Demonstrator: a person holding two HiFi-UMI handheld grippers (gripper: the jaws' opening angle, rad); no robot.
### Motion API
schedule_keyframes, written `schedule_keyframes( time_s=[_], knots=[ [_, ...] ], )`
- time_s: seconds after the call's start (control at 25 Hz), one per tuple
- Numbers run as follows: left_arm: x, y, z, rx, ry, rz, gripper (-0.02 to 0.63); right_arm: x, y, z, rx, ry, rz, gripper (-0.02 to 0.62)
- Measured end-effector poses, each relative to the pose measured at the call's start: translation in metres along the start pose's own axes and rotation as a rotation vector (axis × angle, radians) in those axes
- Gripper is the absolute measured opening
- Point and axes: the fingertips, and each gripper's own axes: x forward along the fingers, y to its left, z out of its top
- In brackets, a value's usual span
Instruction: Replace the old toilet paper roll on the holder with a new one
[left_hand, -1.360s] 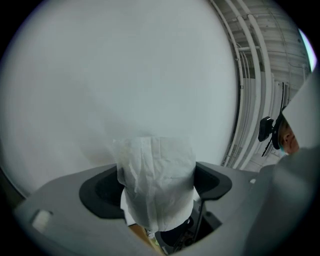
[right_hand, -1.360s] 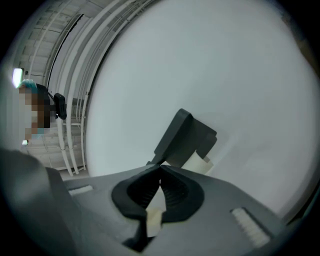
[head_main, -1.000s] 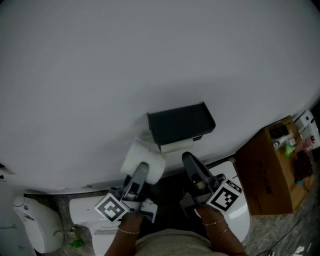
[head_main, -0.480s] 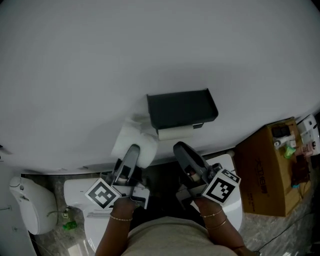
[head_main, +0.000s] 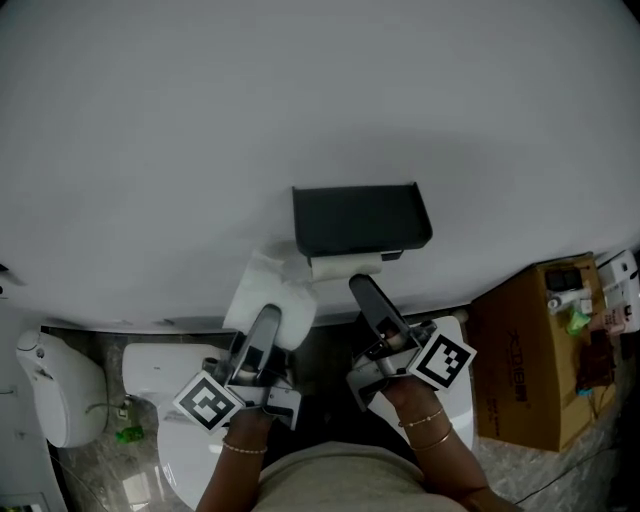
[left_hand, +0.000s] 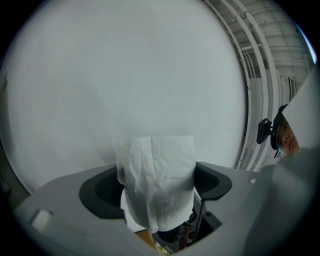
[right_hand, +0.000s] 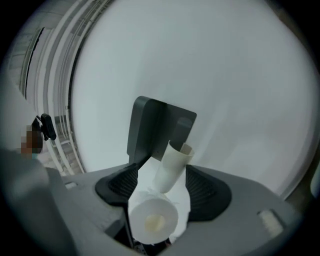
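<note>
A black holder is fixed to the white wall. Just under it hangs the old roll, a thin white tube. The right gripper view shows that tube leaning down from the holder. My left gripper is shut on the new toilet paper roll, left of and below the holder. A loose sheet drapes over that roll. My right gripper points at the old roll and its jaws are opening. A small white roll end lies low between them, clear of the pads.
A white toilet is below my hands. At the right a brown cardboard box carries small bottles. A white bin stands at the far left. The wall fills the upper part of the head view.
The right gripper has rolled a little at the wrist under the holder. The left gripper, still holding the new roll, has barely shifted.
</note>
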Motion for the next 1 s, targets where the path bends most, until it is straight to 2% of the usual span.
schedule_keyframes(
  time_s=[0.32,0.52,0.68,0.76,0.8,1.0],
  knots=[
    [-0.013,0.003,-0.003,0.005,-0.044,0.032,0.425,0.022,-0.01,-0.011,0.132,0.049,0.048,0.288],
    [-0.01,0.002,-0.01,0.009,-0.052,0.035,0.425,0.028,-0.014,0.001,0.168,0.049,0.089,0.288],
    [-0.001,0.002,-0.021,0.007,-0.044,0.038,0.425,0.027,-0.023,0.008,0.175,0.049,0.088,0.285],
    [0.001,0.001,-0.025,0.009,-0.036,0.035,0.425,0.026,-0.026,0.009,0.176,0.046,0.085,0.258],
    [0.002,0.001,-0.026,0.011,-0.031,0.033,0.425,0.025,-0.027,0.008,0.176,0.045,0.086,0.211],
    [0.006,-0.001,-0.029,-0.001,-0.012,0.023,0.425,0.027,-0.024,0.005,0.182,0.049,0.101,0.201]
  ],
)
